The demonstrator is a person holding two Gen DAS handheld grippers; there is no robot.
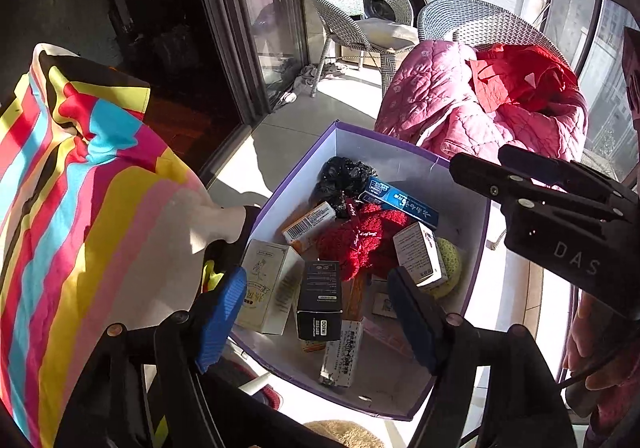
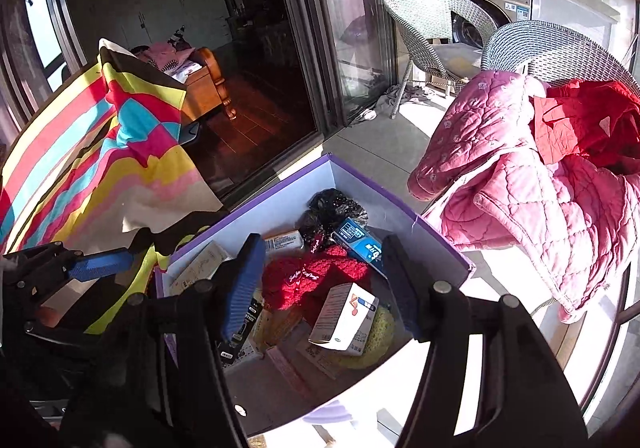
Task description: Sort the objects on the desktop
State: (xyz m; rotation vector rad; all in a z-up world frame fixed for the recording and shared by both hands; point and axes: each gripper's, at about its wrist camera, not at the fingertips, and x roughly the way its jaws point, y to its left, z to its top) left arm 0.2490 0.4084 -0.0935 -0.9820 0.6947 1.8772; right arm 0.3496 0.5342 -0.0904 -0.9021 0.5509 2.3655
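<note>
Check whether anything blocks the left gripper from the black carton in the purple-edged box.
Nothing visible does. The left gripper hangs open over the purple-edged box, and the black carton lies uncovered between its blue pads.

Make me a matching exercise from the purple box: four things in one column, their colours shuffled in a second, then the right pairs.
Things:
1. Fluffy knitted item
2. Long toothpaste carton
3. Upright carton near the left hand-held gripper
4. Round sponge-like thing in the corner

Colours:
A. Black
B. Pale yellow
C. Red
D. Blue

Pairs: 1-C, 2-D, 3-A, 4-B

All four lie inside the purple box. The left hand-held gripper is open and holds nothing.
</note>
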